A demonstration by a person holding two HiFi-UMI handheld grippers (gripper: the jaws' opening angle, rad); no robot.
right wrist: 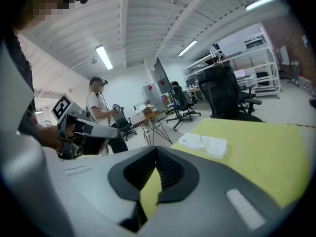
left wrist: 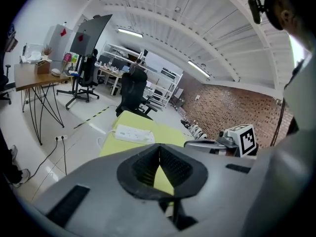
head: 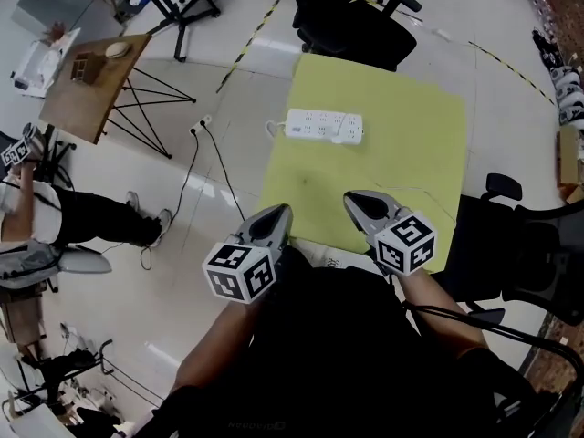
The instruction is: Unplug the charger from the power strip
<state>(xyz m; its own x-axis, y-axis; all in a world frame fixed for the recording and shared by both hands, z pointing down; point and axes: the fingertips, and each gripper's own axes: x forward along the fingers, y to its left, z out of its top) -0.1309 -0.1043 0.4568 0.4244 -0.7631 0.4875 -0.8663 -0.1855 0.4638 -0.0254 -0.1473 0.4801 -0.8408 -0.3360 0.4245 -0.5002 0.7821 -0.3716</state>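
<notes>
Ahead, power strip (head: pixel 324 126) crosswise on desk (head: pixel 401 158); charger (head: pixel 339 136) nearer right gripper (head: pixel 361 204) than left gripper (head: pixel 275 215); both jaws closed, empty.

Place: open-plan lab office.
Evidence: rolling office chairs (head: pixel 351 16), metal shelving (left wrist: pixel 168 83), striped floor tape (head: pixel 248 44), brick wall (left wrist: pixel 232 107).

Square yellow-green tabletop (head: pixel 401 135) mid-floor; black swivel office chair (head: pixel 351 16) just beyond its far edge. Left of it, brown wooden desk (head: pixel 91 103) on thin black wire legs, white floor socket (head: pixel 199 126) with black cable (head: pixel 187 185) trailing toward a seated person (head: pixel 64 217). Black-and-yellow striped floor tape (head: pixel 246 48) near the chair.
</notes>
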